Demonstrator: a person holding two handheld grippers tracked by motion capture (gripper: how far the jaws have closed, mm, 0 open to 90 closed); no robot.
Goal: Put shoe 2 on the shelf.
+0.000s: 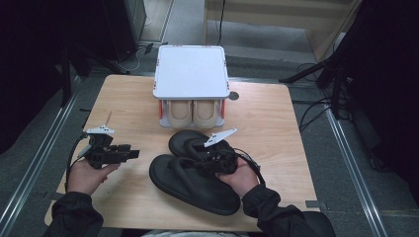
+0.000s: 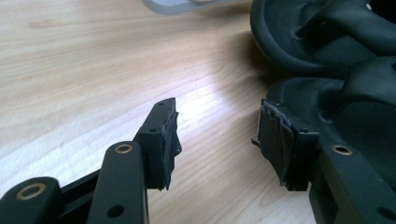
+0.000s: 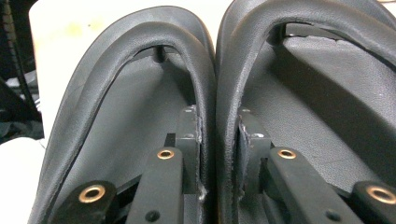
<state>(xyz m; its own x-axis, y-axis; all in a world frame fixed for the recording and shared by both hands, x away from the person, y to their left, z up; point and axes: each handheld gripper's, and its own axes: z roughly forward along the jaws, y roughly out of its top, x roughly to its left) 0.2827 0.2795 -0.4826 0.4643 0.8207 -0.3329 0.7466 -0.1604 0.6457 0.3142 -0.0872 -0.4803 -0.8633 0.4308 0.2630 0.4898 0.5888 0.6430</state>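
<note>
Two black sandals lie side by side at the front middle of the wooden table (image 1: 123, 98), the nearer sandal (image 1: 188, 187) in front of the farther sandal (image 1: 184, 140). My right gripper (image 1: 212, 165) is shut on their two adjoining straps. In the right gripper view the pads of my right gripper (image 3: 217, 135) pinch the left strap (image 3: 140, 42) and the right strap (image 3: 317, 18) together. My left gripper (image 1: 134, 154) is held level to the left of the sandals, pointing at them. It is open (image 2: 217, 144) with only bare table between its pads, and the nearer sandal (image 2: 359, 102) lies just beyond its right pad.
A white shoe rack (image 1: 191, 71) stands at the back middle of the table, with a pair of beige shoes (image 1: 191, 112) on its lower level. Dark stands and cables surround the table on the floor.
</note>
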